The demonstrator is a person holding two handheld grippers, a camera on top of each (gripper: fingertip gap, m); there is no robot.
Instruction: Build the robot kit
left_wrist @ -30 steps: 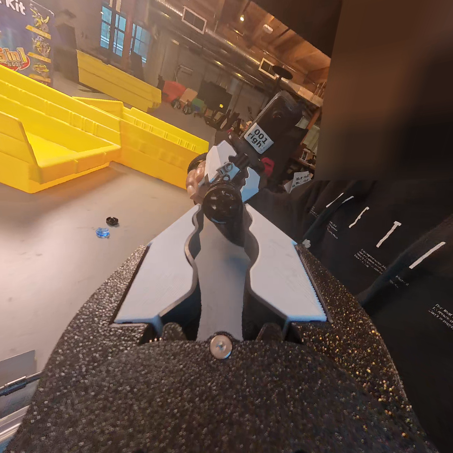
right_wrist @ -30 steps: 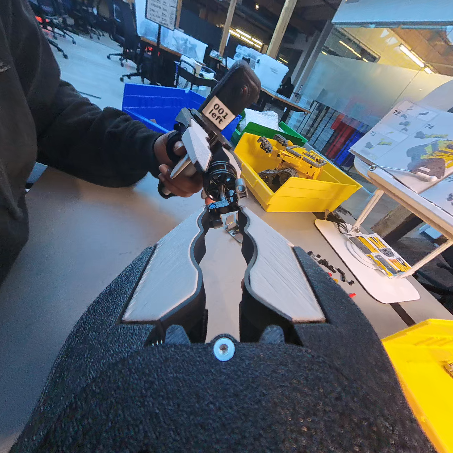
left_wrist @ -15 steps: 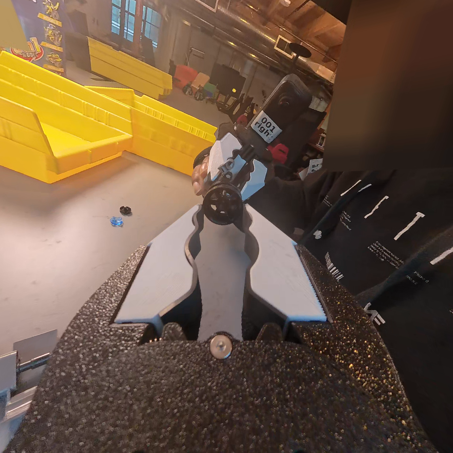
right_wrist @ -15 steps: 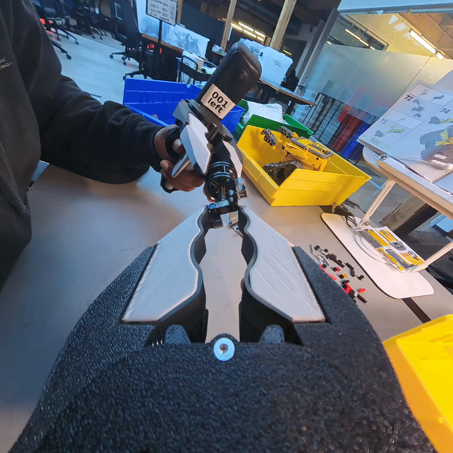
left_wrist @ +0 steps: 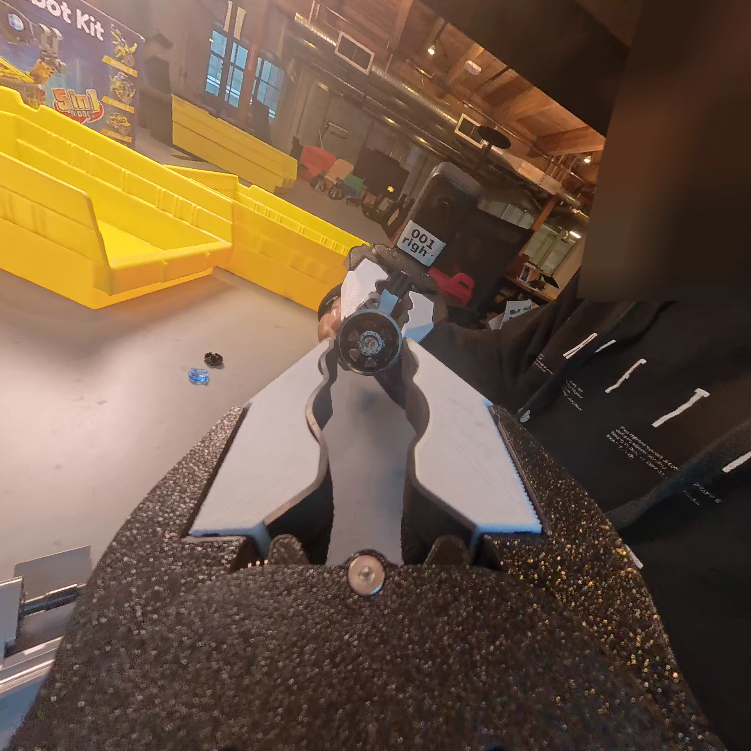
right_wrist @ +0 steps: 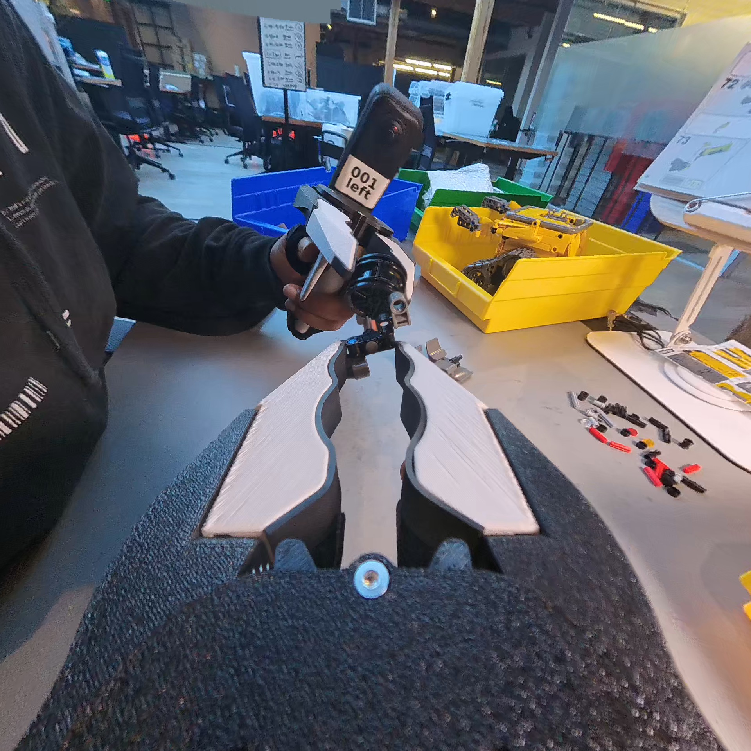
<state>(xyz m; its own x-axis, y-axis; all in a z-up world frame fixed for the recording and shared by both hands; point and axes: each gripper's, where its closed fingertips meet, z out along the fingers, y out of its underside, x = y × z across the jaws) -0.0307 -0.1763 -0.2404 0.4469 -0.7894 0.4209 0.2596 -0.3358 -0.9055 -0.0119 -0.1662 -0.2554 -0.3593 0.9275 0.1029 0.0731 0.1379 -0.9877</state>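
The left gripper (left_wrist: 369, 354) pinches a black ribbed plastic wheel (left_wrist: 369, 345); the right gripper (right_wrist: 370, 350) pinches the small black connector piece (right_wrist: 367, 344) below it. Keeping both grips firm and aligned seems wise, so nothing twists.

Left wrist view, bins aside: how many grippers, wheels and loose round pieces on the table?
Grippers: 2, the left gripper and the right gripper
Black wheel: 1
Black round piece: 1
Blue round piece: 1
Total: 5

black wheel (left_wrist: 369, 348), yellow bin (right_wrist: 544, 280), blue bin (right_wrist: 260, 199)
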